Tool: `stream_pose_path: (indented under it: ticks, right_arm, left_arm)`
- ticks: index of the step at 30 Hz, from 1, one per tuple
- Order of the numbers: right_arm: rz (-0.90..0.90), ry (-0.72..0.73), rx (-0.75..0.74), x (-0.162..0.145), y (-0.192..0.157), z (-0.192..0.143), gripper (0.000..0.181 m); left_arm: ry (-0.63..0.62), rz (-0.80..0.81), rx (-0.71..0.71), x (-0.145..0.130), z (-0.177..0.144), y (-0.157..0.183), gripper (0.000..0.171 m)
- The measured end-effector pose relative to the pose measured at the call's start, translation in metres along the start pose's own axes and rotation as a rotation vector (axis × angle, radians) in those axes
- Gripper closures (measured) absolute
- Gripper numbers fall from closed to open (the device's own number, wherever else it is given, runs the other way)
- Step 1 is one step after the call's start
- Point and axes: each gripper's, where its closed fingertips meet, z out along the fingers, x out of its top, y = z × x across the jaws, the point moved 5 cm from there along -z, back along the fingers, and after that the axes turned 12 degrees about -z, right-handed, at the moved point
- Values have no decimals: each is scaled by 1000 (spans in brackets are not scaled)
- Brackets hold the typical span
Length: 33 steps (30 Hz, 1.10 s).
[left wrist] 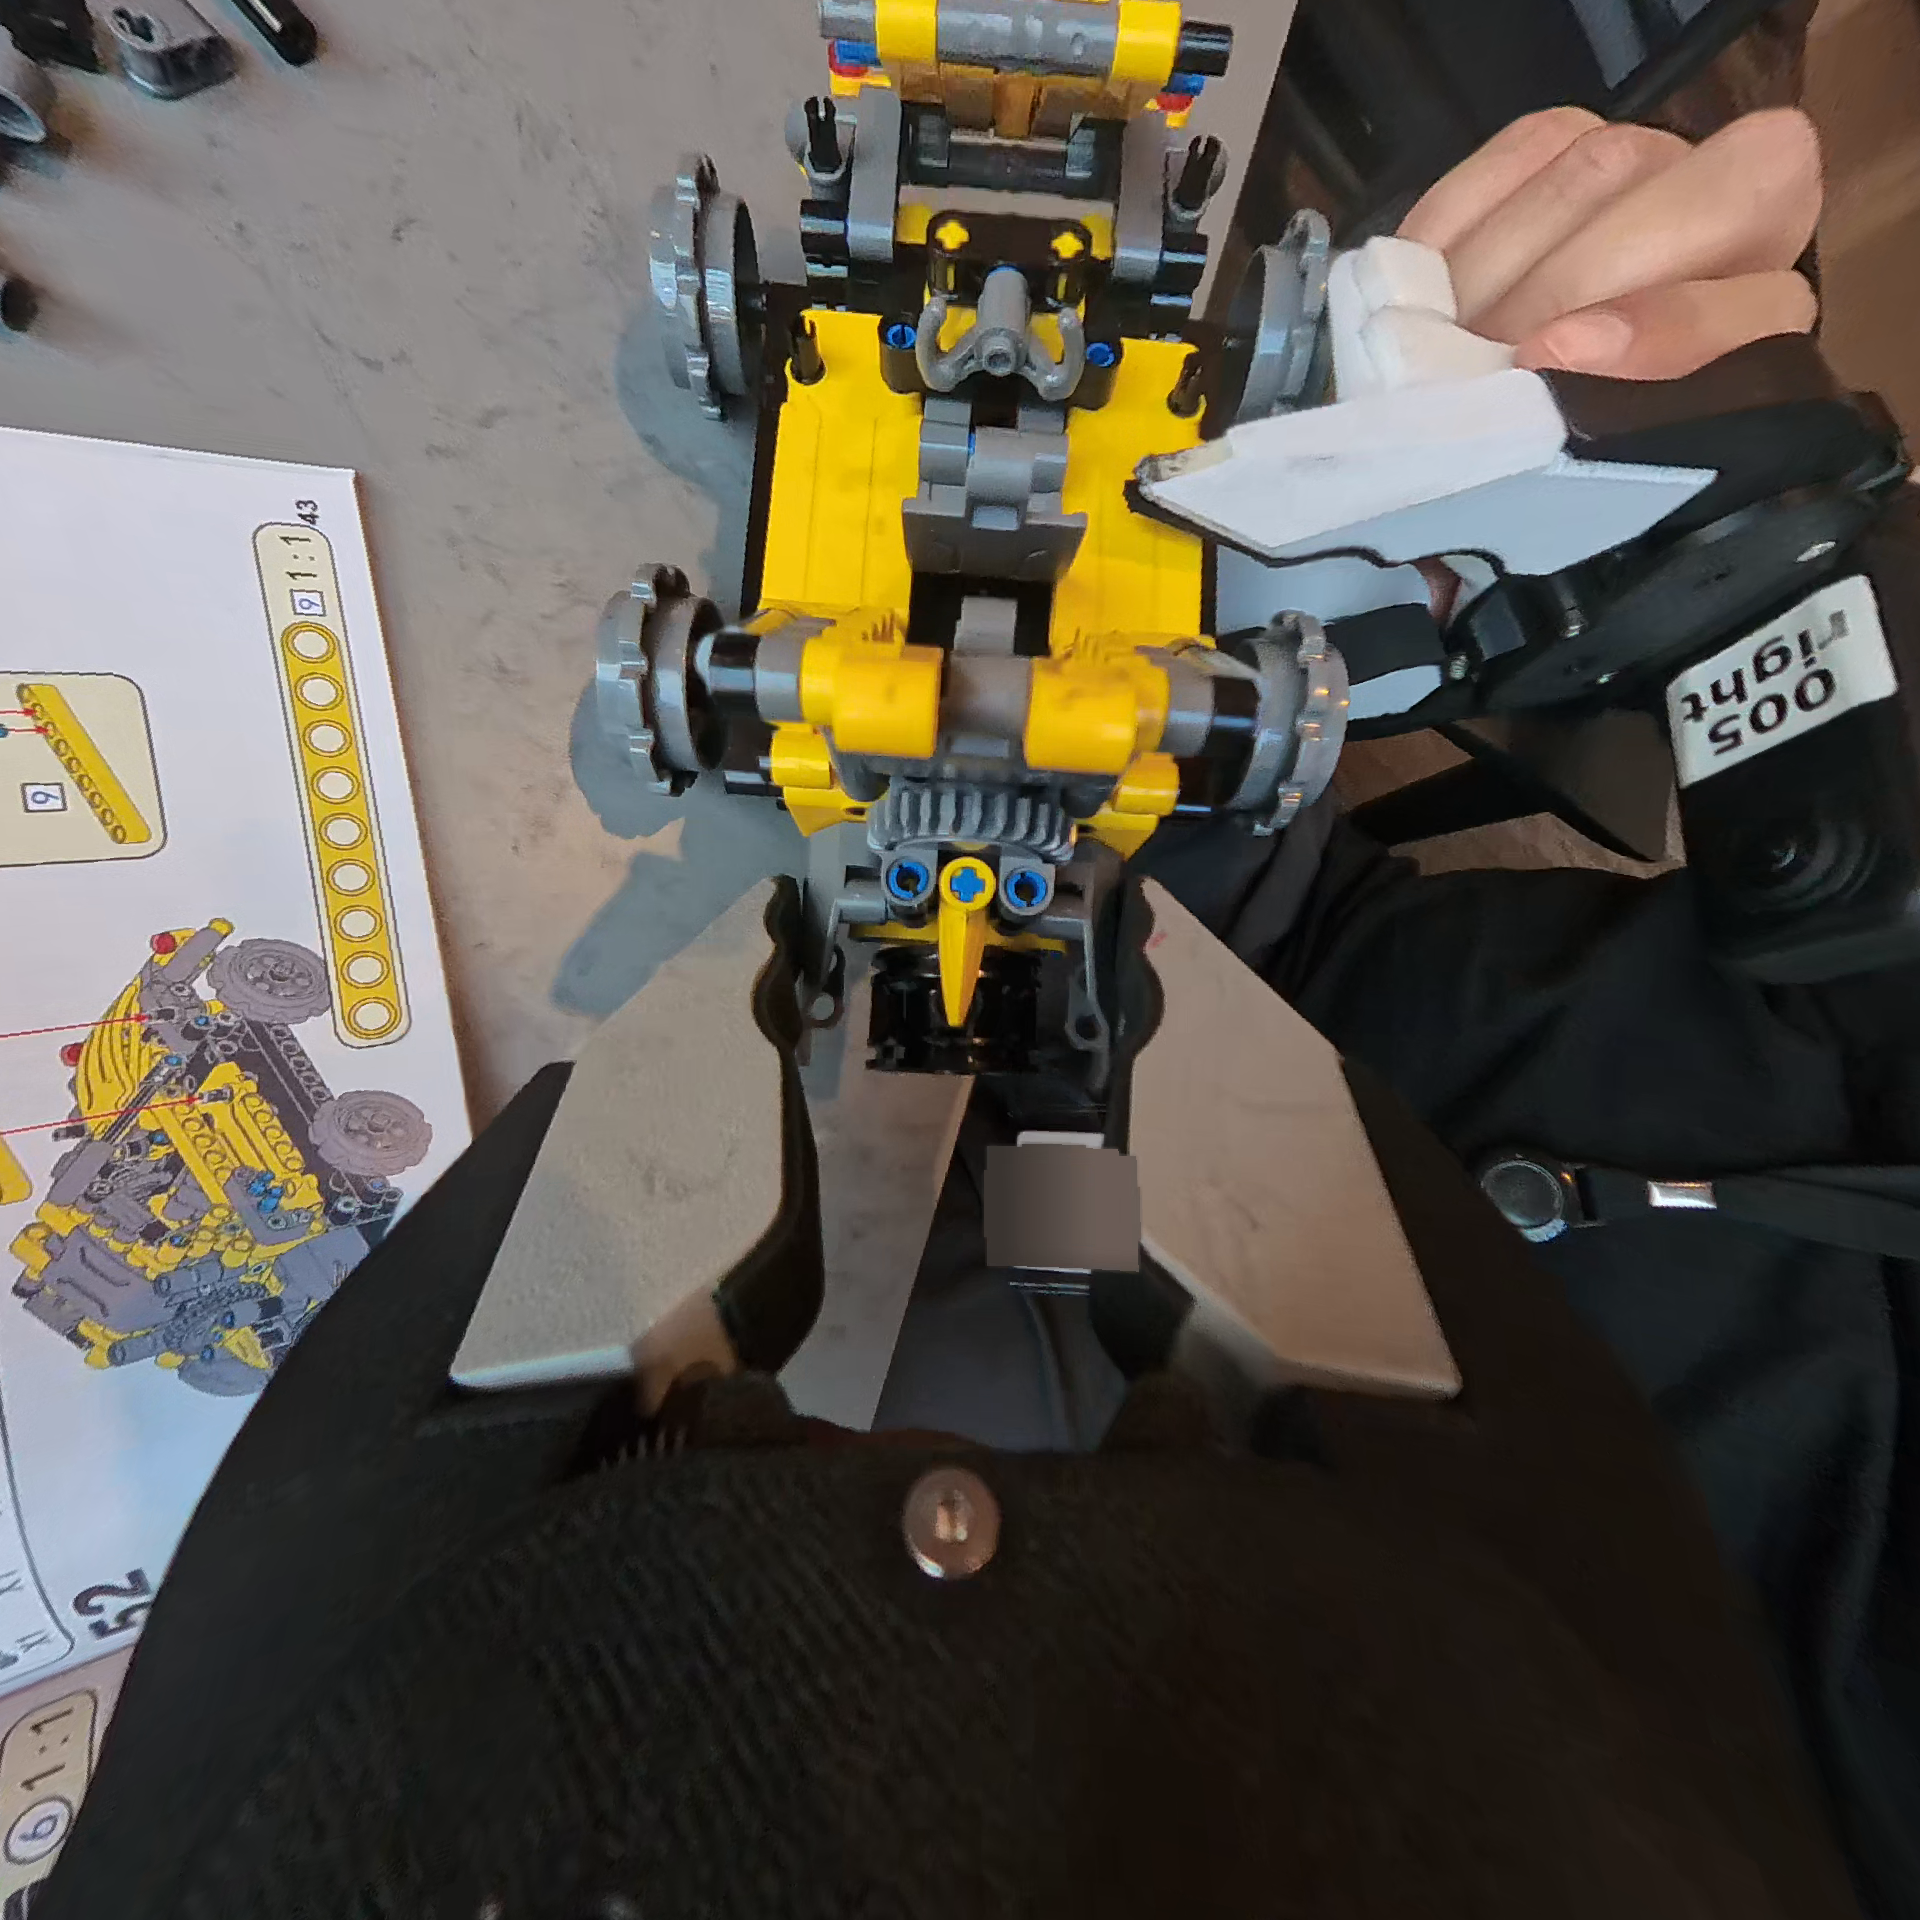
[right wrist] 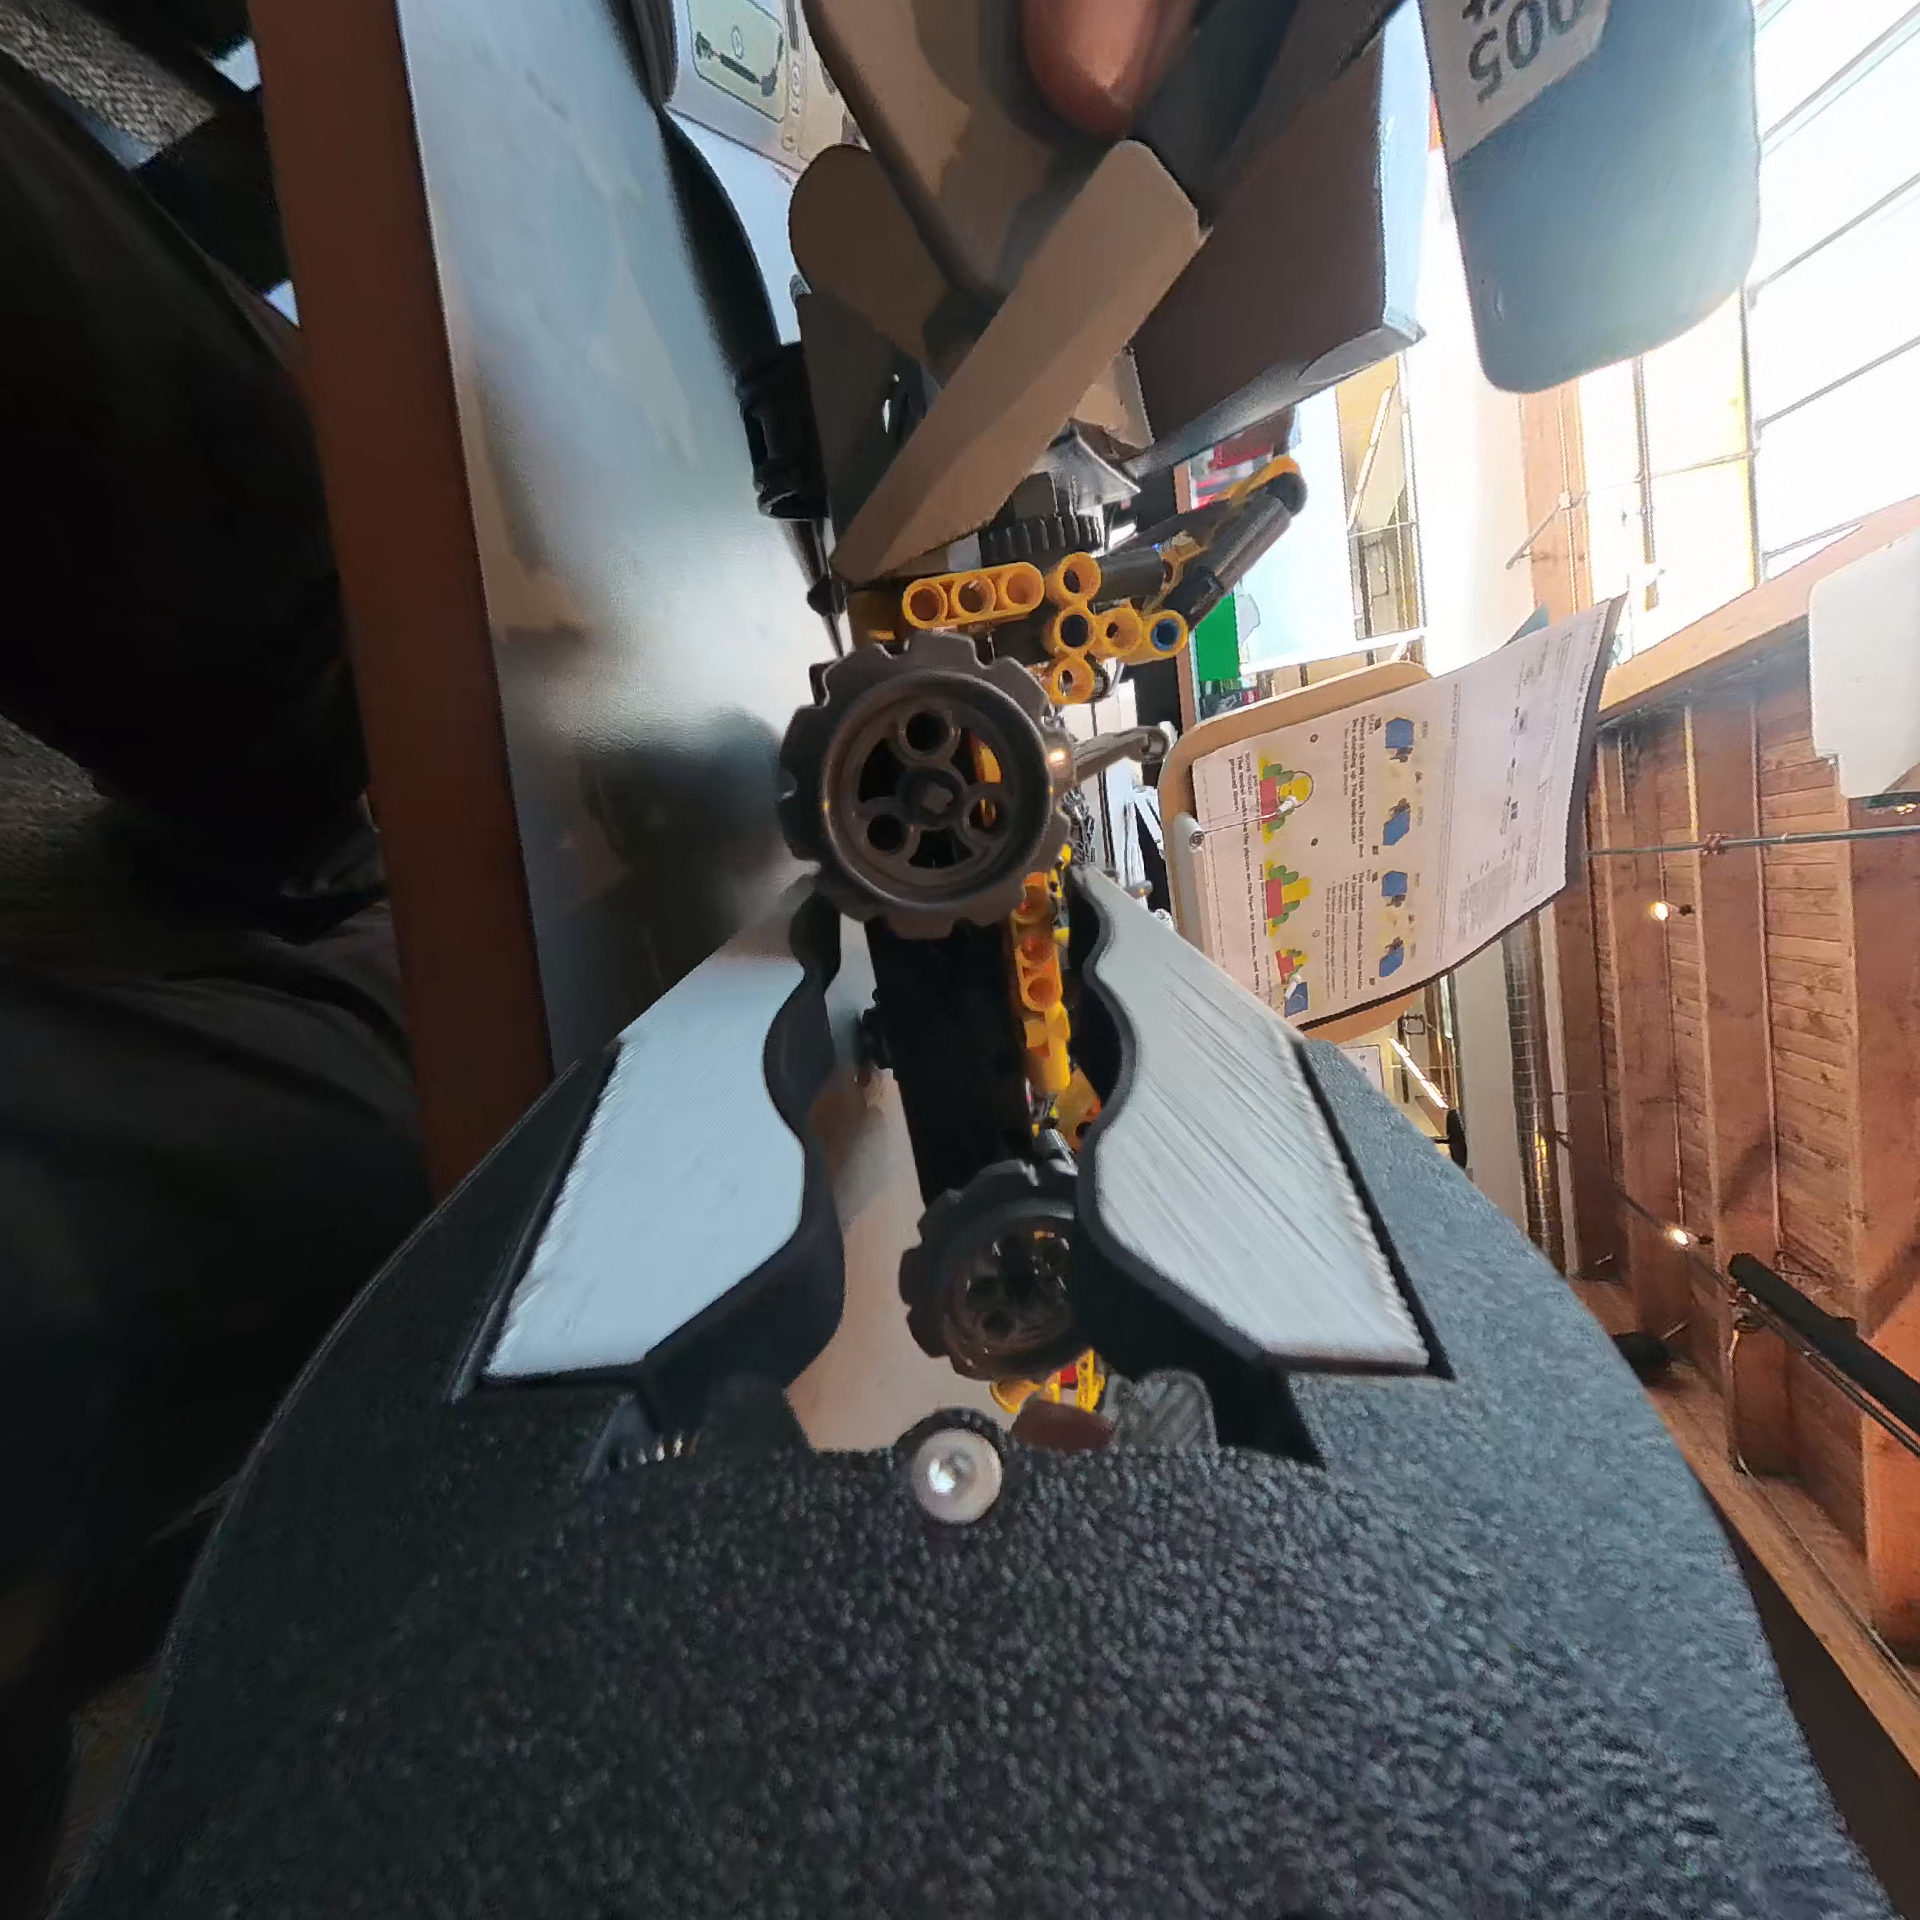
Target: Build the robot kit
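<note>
A yellow, black and grey brick-built toy vehicle (left wrist: 977, 540) is held above the table with its underside facing the left wrist camera. Its grey wheel rims (left wrist: 665, 686) carry no tyres. My left gripper (left wrist: 961, 935) is shut on the vehicle's near end, one finger on each side of the grey gear block. My right gripper (right wrist: 956, 925) is shut on the vehicle's side, between two wheel rims (right wrist: 925, 779). It also shows in the left wrist view (left wrist: 1351, 488), with a white finger lying on the yellow underside. The left gripper's fingers (right wrist: 997, 416) show at the top of the right wrist view.
An open instruction booklet (left wrist: 187, 935) lies on the grey table (left wrist: 468, 312) to the left. Loose grey and black parts (left wrist: 166, 52) lie at the far left corner. A person's hand (left wrist: 1621, 229) holds the right gripper. A printed sheet (right wrist: 1403, 831) and a wooden wall (right wrist: 1714, 935) stand behind. Tip to tip, the grippers are about 6 cm apart.
</note>
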Motion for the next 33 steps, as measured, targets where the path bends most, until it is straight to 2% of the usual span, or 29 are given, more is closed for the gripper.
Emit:
stream_pose_path:
  ticks: [8, 13, 20, 23, 25, 26, 28, 33]
  right_arm:
    - [-17, 12, 23, 4, -1, 0, 144]
    - [-63, -42, 16, 2, -9, 4, 147]
    - [-92, -52, 2, 2, -15, 4, 147]
    - [-74, -163, 6, -20, -15, 5, 147]
    - [6, -148, -9, -33, -8, 1, 147]
    - [36, -119, -16, -32, -5, -2, 147]
    - [10, -94, -15, -23, -6, -2, 147]
    - [-109, -74, -35, -10, -22, 3, 147]
  left_arm:
    - [-26, 54, 6, 3, 2, 5, 114]
    - [14, 141, 92, 2, 5, 2, 114]
    - [58, 179, 101, -6, 5, -1, 114]
    - [-1, 142, 169, -21, -5, -27, 114]
    - [43, 71, 58, -30, -11, -28, 114]
    - [68, 92, 28, -31, -12, -24, 114]
    - [109, 177, -49, -34, -13, -9, 114]
    - [260, 386, -349, -39, -26, 31, 113]
